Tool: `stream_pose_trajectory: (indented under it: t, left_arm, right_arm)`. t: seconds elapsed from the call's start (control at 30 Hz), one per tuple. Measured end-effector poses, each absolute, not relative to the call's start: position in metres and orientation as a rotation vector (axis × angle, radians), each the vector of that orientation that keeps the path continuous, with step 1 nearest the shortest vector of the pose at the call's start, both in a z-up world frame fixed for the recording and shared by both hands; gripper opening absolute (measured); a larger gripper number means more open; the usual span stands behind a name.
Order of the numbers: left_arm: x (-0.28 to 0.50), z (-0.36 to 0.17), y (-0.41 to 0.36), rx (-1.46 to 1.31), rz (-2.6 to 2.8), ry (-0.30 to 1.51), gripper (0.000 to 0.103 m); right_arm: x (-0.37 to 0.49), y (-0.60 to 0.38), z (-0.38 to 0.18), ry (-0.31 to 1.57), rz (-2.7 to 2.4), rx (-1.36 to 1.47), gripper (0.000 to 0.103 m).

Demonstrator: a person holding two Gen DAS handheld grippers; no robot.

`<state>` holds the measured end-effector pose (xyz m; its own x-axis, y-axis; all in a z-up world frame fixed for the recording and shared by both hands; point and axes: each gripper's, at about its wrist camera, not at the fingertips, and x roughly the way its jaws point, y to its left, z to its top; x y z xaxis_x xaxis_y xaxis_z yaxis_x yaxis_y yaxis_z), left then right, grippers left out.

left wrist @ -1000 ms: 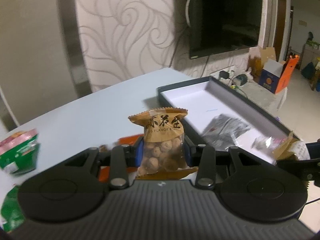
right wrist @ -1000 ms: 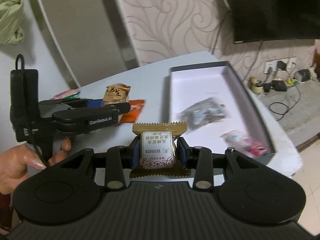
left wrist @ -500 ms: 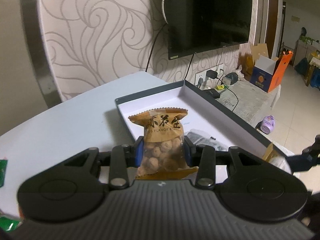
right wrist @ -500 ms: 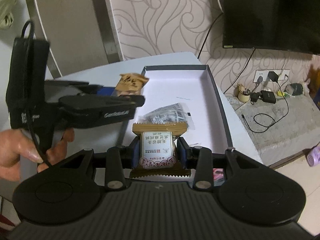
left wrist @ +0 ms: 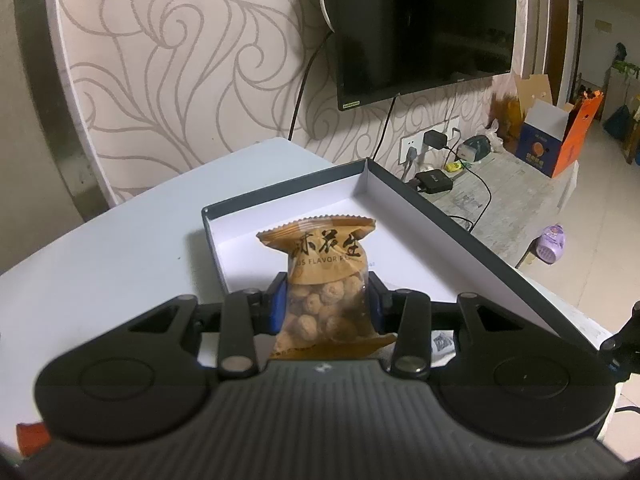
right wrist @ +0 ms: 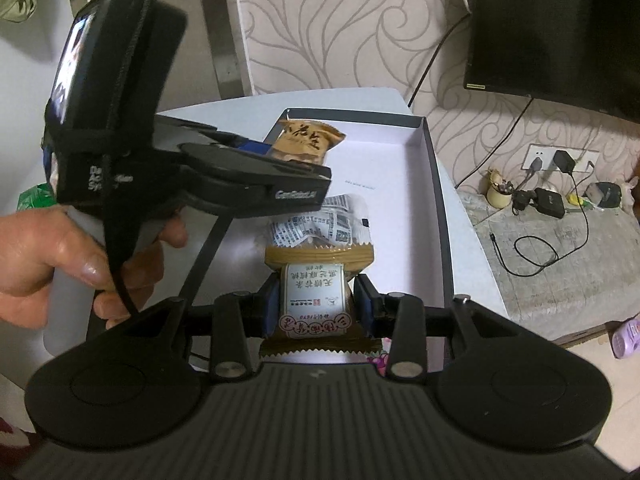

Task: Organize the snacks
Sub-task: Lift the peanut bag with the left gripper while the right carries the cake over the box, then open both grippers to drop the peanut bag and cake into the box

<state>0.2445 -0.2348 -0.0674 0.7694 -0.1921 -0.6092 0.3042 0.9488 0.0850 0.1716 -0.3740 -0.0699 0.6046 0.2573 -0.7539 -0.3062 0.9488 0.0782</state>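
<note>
My left gripper [left wrist: 326, 300] is shut on a brown bag of coated peanuts [left wrist: 324, 280], held above the near left part of the shallow dark box [left wrist: 440, 216] with a white floor. In the right wrist view that same bag [right wrist: 306, 142] sticks out of the left gripper over the box's far left corner. My right gripper [right wrist: 314, 306] is shut on a small brown and white wrapped pastry [right wrist: 314, 292], above the box [right wrist: 438, 200]. A clear packet with printed labels [right wrist: 324, 226] lies on the box floor just beyond the pastry.
A person's hand [right wrist: 60, 256] holds the left gripper's handle at the left. The box sits on a pale table [left wrist: 100, 252] whose right edge drops to the floor. A wall TV [left wrist: 420, 28], cables and a stone ledge lie beyond. An orange packet [left wrist: 30, 438] shows at the lower left.
Both grippers have moved right and forward over the box, still holding their snacks. The green and orange packets on the table have slid out of the left wrist view.
</note>
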Motion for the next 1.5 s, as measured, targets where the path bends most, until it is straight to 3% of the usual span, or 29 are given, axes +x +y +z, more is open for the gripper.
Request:
stream_pose_trajectory:
  t: [0.9,1.0,1.5]
  left_arm:
    - [0.252,-0.065,-0.252,0.222,-0.254,0.62,0.046]
    - [0.25,-0.062,-0.254,0.224,-0.253,0.608,0.056]
    - [0.241,-0.053,-0.251,0.198,-0.262,0.589,0.059]
  right_arm:
    - [0.172,-0.381,-0.071,0.845,0.34,-0.06,0.045]
    - [0.171,-0.382,-0.071,0.845,0.338,-0.053,0.046]
    - [0.165,-0.389,-0.06,0.802,0.31,-0.01,0.065]
